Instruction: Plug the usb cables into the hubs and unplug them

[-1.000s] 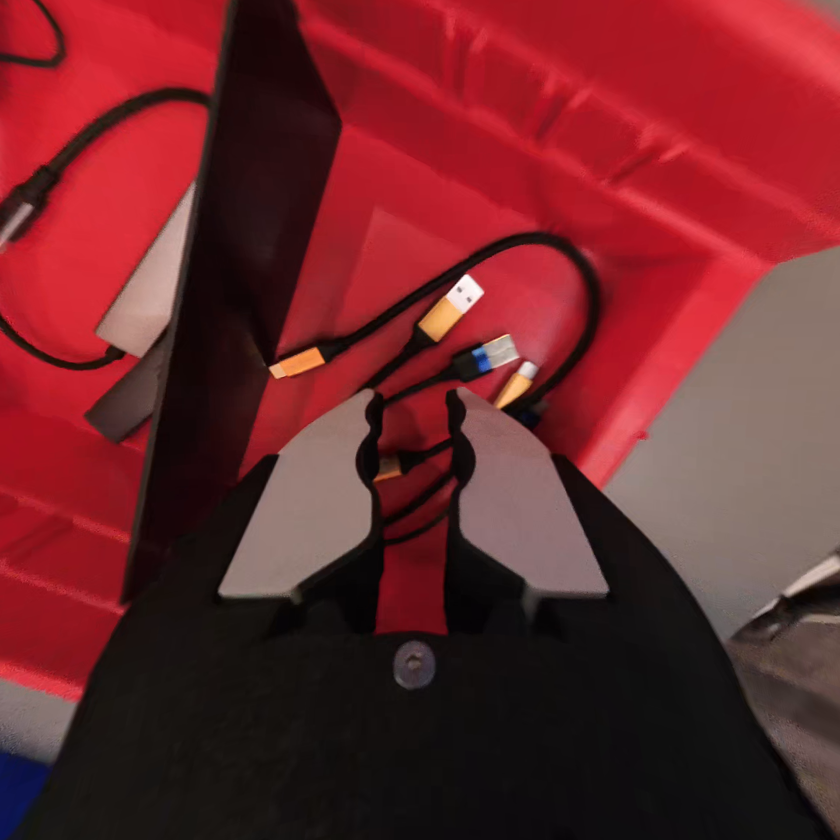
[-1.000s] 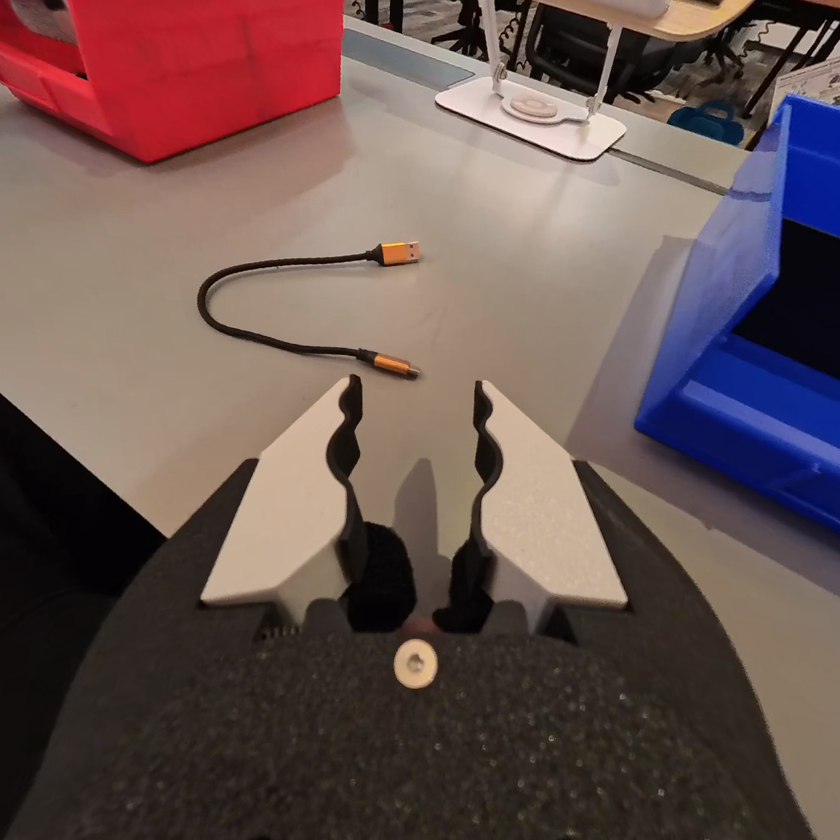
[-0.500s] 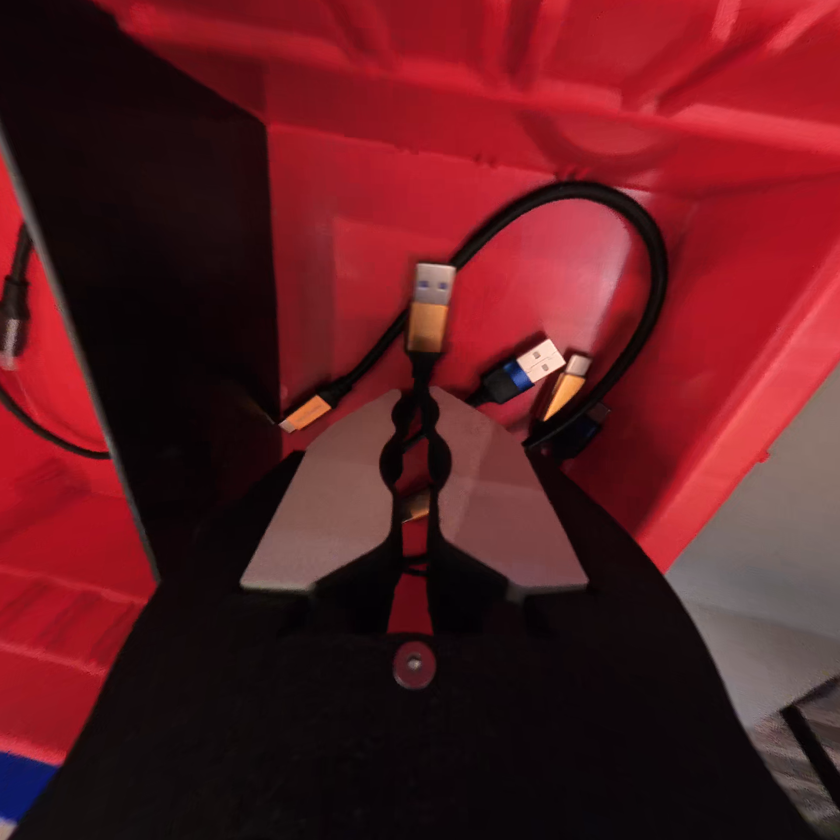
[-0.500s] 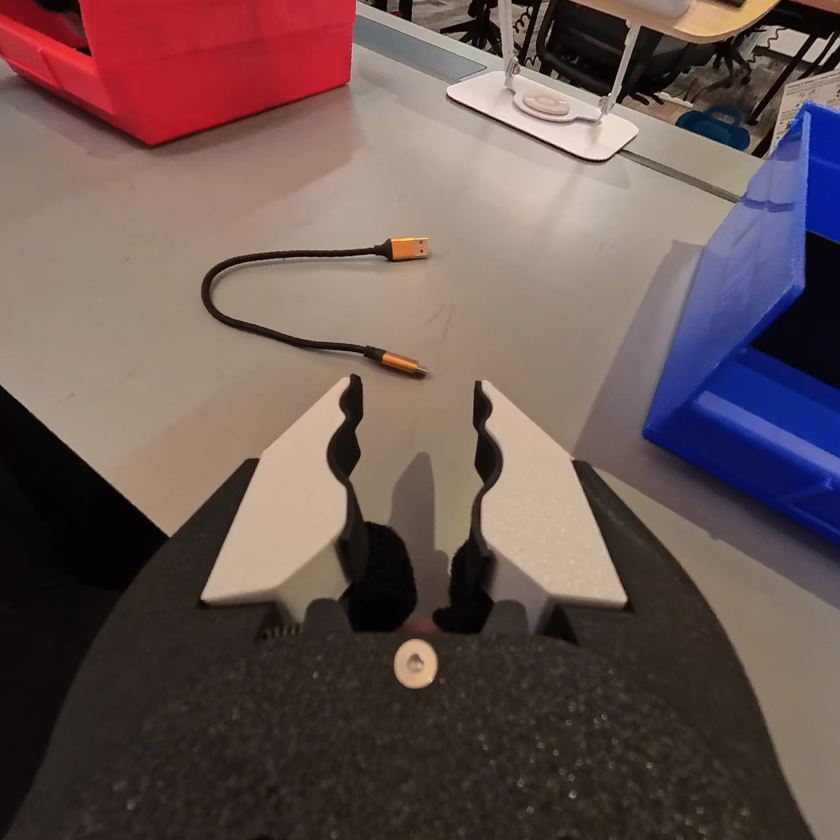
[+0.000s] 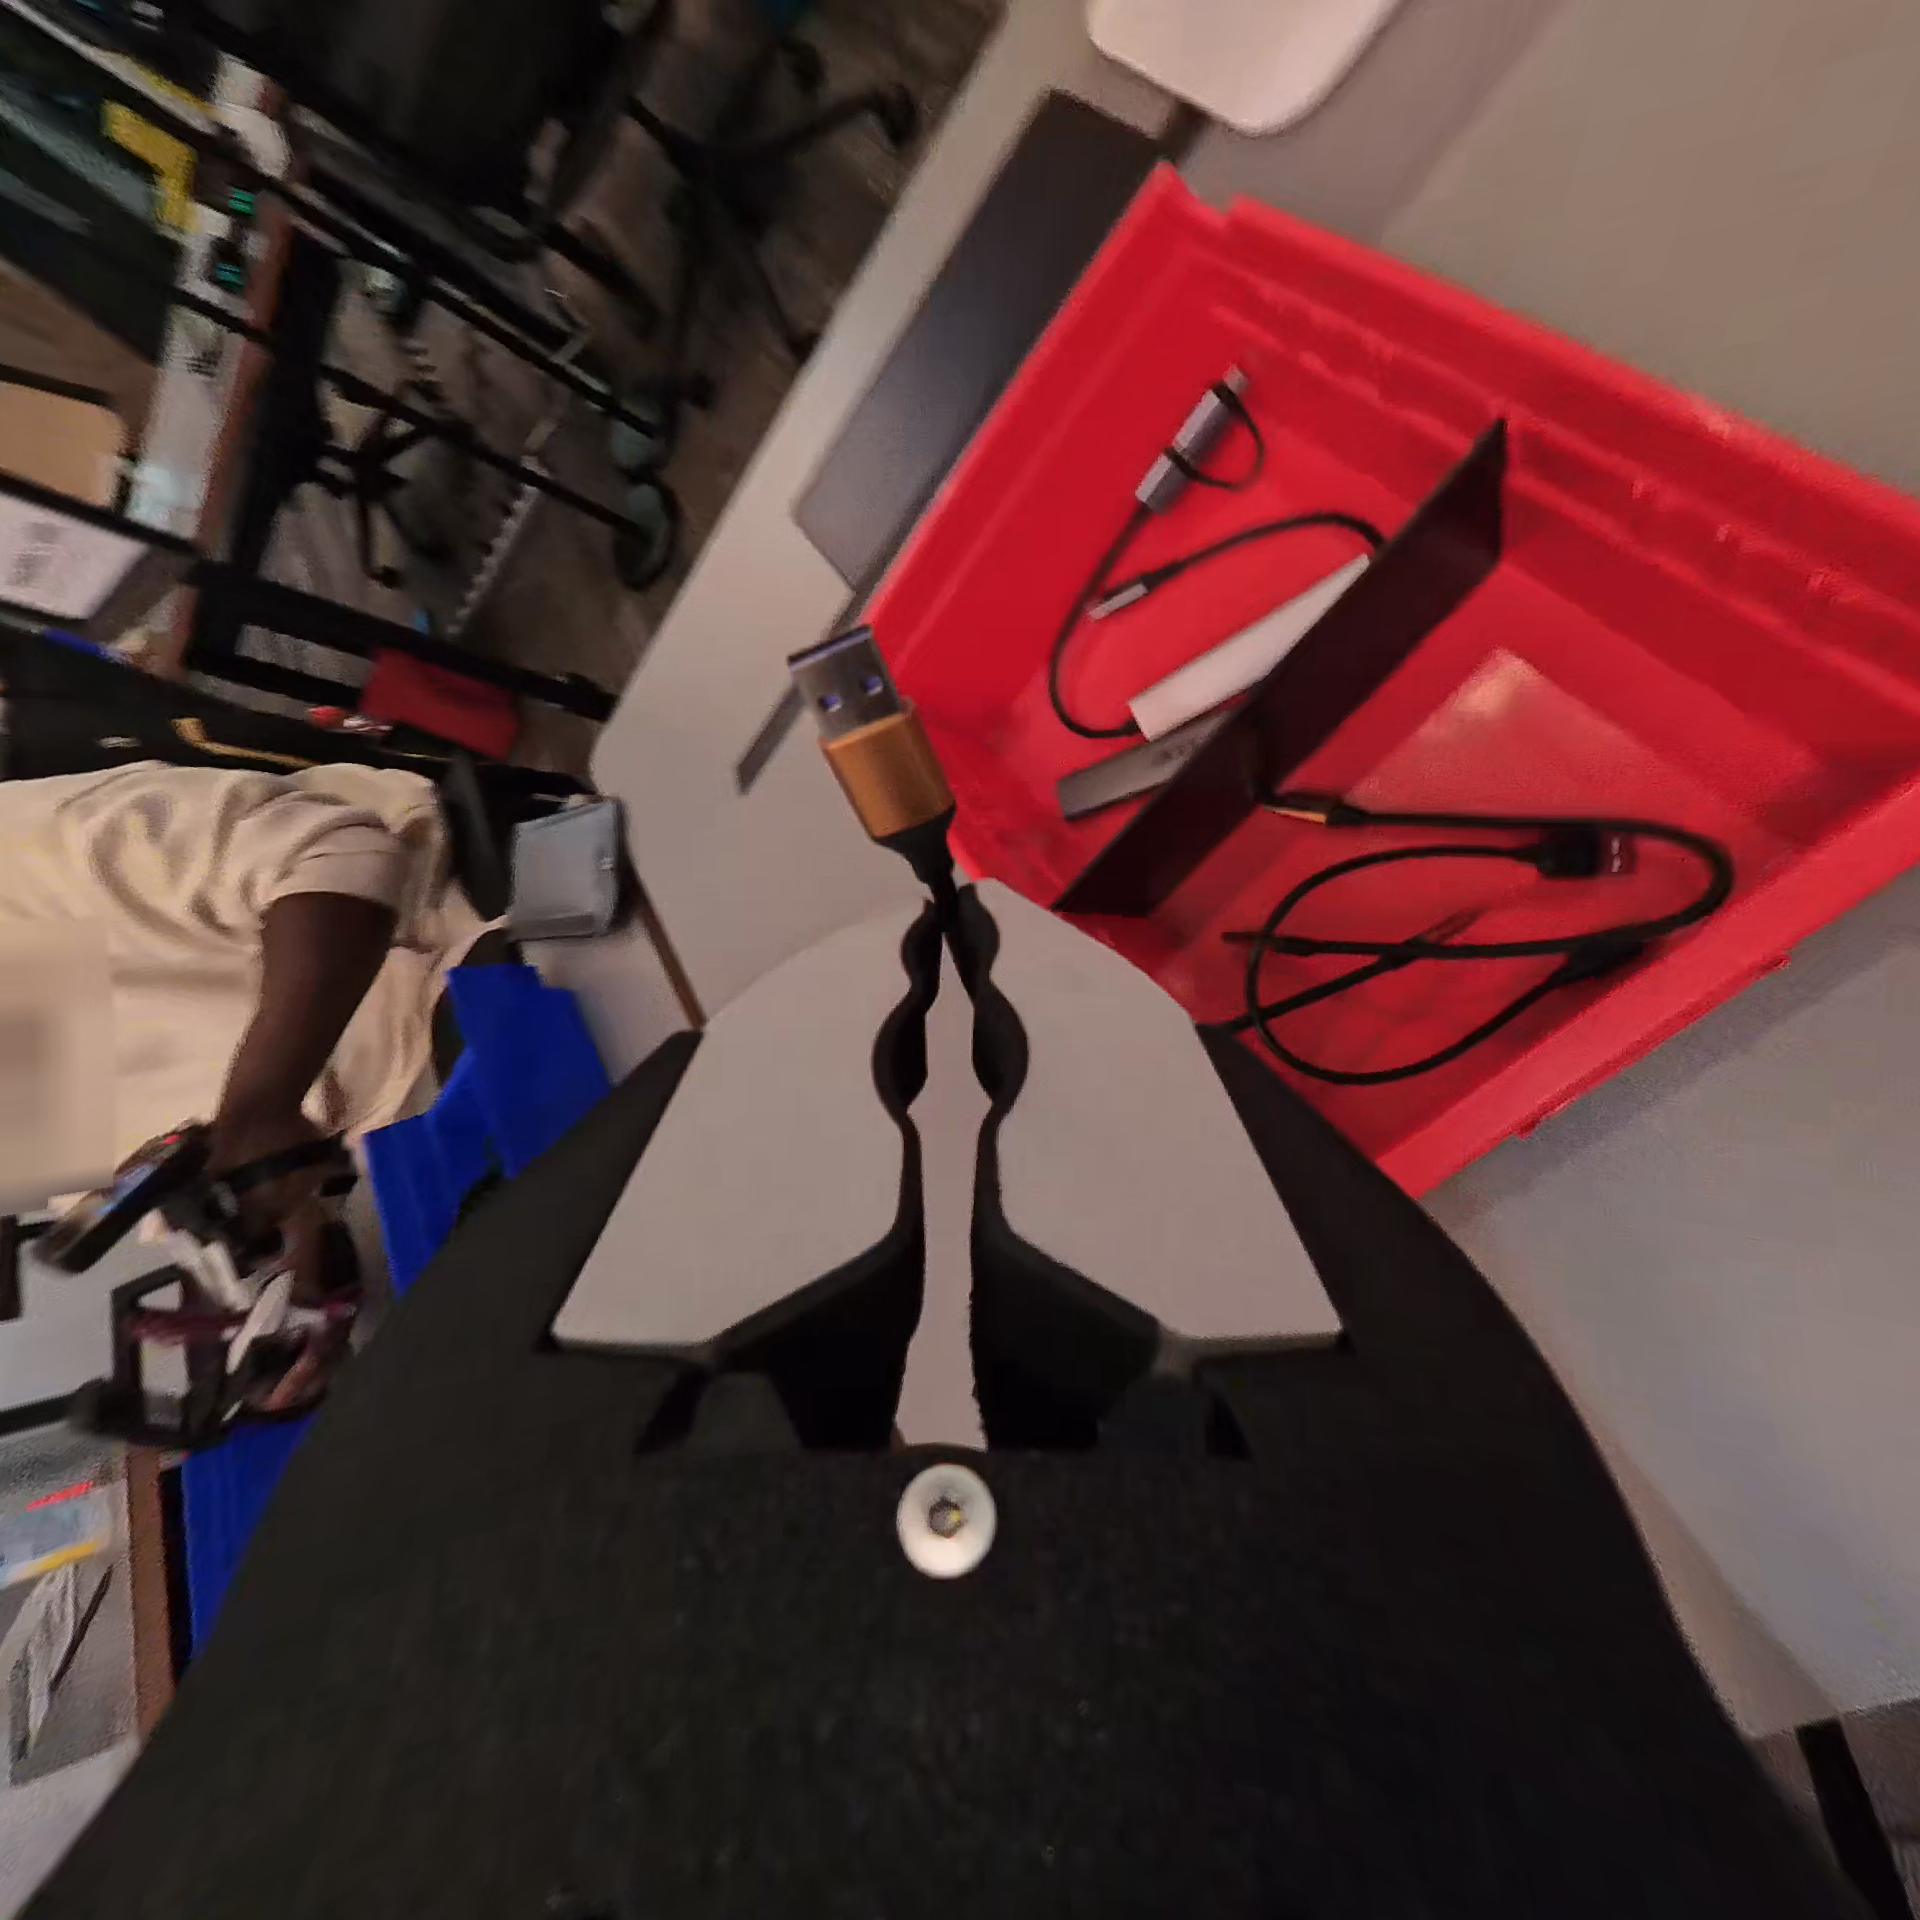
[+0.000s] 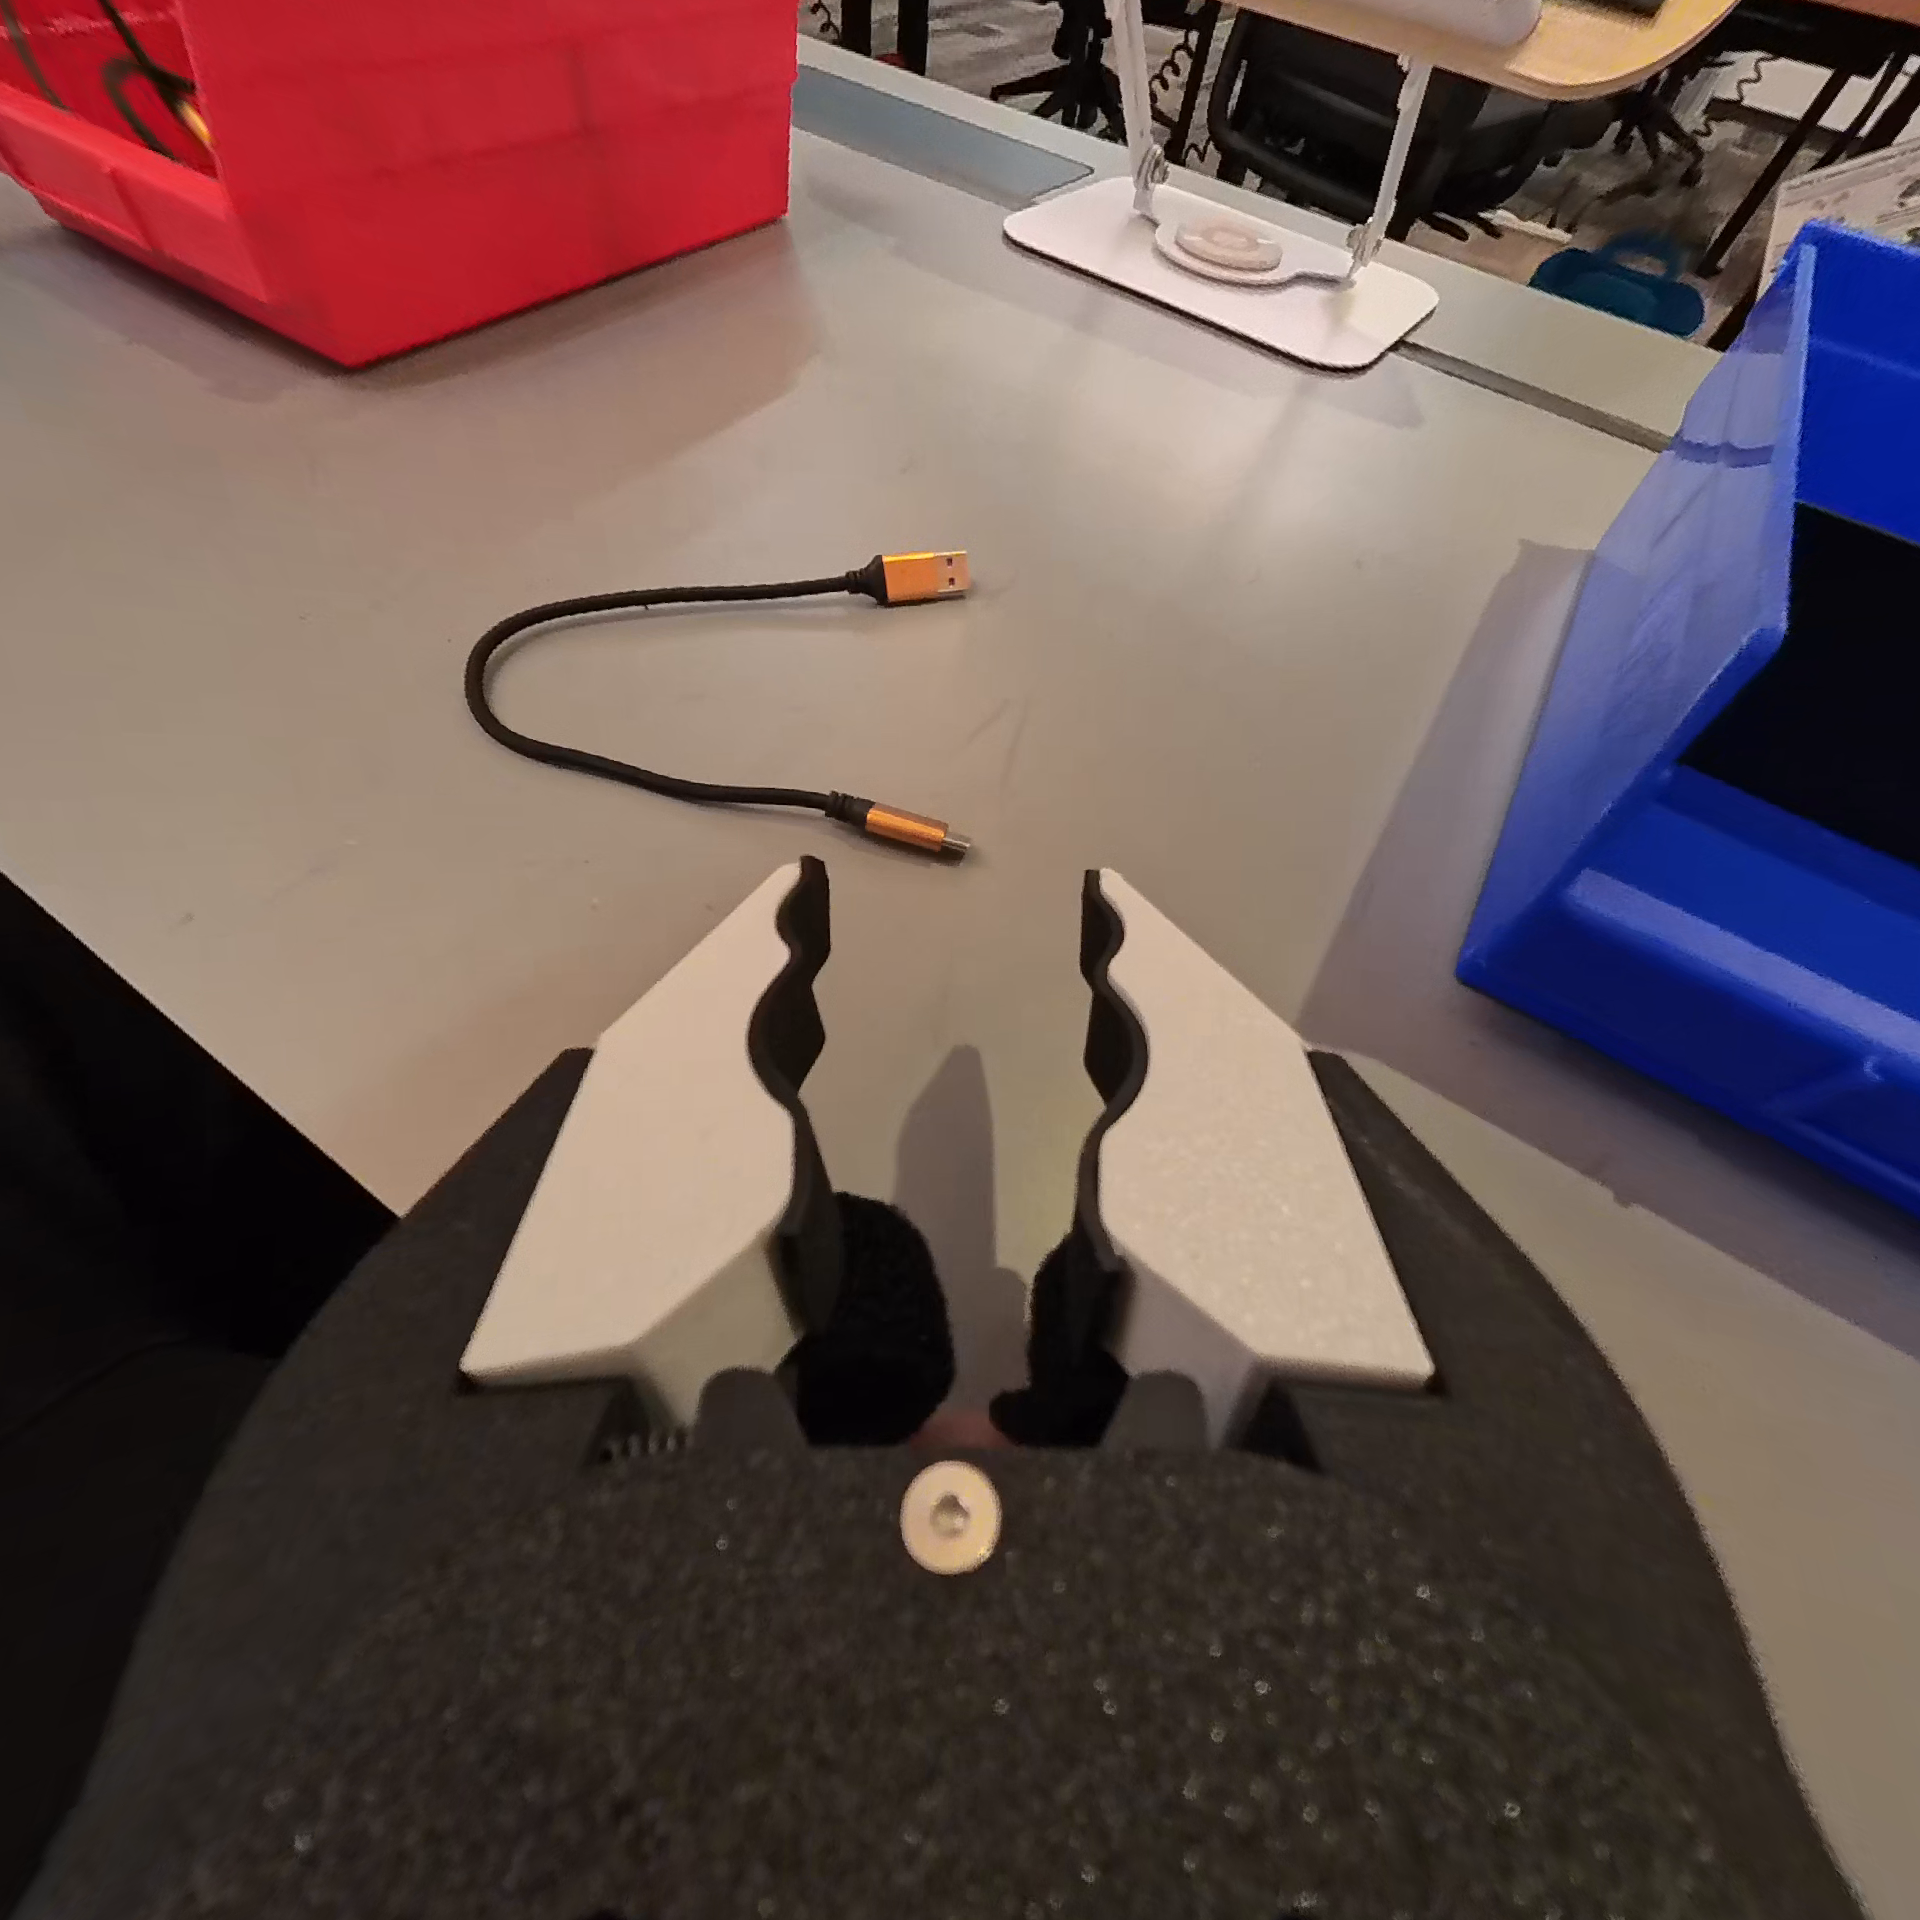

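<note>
My left gripper [image 5: 948, 914] is shut on the black cord of a USB cable just below its orange plug [image 5: 871, 738], held in the air beside the red bin [image 5: 1621, 1081]. In the bin, grey hubs [image 5: 1236, 686] lie on one side of a black divider [image 5: 1351, 675] and black cables [image 5: 1455, 956] on the other. My right gripper [image 6: 948, 894] is open and empty above the grey table [image 6: 312, 540]. A second black cable with orange plugs [image 6: 665, 707] lies on the table just ahead of it.
A blue bin [image 6: 1745, 810] stands at the right in the right wrist view, the red bin [image 6: 436, 156] at the far left, a white stand base [image 6: 1226, 270] at the back. In the left wrist view a person [image 5: 208, 935] stands off the table's side, near another blue bin [image 5: 488, 1081]. One gripper's finger ends stand about 55 cm off the other's.
My left gripper closed on the cable inside the red bin, then lifted it out and swung away from the bin. The right gripper barely shifted and stays open.
</note>
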The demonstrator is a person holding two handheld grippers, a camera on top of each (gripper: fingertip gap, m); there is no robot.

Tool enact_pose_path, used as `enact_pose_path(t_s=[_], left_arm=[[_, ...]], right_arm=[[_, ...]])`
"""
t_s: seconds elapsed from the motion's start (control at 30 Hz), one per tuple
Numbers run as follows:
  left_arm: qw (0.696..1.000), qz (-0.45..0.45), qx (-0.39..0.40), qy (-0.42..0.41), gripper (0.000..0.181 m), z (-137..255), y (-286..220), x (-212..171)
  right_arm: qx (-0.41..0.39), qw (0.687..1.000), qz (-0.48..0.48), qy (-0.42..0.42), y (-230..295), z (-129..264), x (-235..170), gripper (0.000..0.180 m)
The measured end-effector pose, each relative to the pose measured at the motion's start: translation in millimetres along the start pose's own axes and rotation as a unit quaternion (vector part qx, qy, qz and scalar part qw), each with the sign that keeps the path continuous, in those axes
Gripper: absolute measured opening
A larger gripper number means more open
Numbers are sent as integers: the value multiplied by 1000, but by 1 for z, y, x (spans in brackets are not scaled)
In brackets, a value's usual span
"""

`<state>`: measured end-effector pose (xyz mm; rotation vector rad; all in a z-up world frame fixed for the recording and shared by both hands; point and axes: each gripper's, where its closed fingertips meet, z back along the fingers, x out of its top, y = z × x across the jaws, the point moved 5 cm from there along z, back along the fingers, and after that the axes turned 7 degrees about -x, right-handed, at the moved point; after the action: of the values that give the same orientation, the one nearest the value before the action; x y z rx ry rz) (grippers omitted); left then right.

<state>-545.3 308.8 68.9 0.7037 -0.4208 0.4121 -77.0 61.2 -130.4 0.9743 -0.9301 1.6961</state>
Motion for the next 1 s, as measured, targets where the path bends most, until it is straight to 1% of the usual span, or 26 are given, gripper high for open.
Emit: enact_pose_path(t_s=[0.1, 0.2, 0.27, 0.37, 0.43, 0.53, 0.63, 0.7, 0.83, 0.93, 1.0], left_arm=[[998, 5, 48, -31, 3, 45, 8, 15], [995, -3, 84, -59, 3, 76, 13, 33], [992, -1, 94, -86, 3, 92, 11, 48], [984, 4, 98, -147, 3, 119, 0, 77], [975, 15, 83, -205, 3, 138, -14, 98], [958, 38, -4, -285, 3, 150, -51, 130], [937, 65, -123, -320, 3, 133, -98, 155], [925, 89, -195, -313, 3, 107, -132, 165], [920, 167, -237, -262, 3, 29, -180, 169], [922, 207, -262, -198, 3, -38, -217, 159], [920, 226, -281, -155, 3, -75, -237, 149]], right_arm=[[-1, 1000, 0, -1, 0, 0, 0, 47], [0, 1000, -1, -1, -1, 1, 0, 48], [0, 1000, -2, -1, -1, 1, 0, 48], [-1, 1000, -3, -1, -2, 2, 0, 48], [-2, 1000, -3, -1, -3, 2, 0, 47], [-1, 1000, -4, 0, -3, 2, -1, 48], [1, 1000, -3, 0, -2, 2, -1, 48], [1, 1000, -1, 0, -1, 2, -1, 48], [3, 1000, 1, 1, 0, 2, -1, 48], [3, 1000, 2, 1, 0, 3, -2, 48], [3, 1000, 2, 1, 0, 3, -2, 48]])
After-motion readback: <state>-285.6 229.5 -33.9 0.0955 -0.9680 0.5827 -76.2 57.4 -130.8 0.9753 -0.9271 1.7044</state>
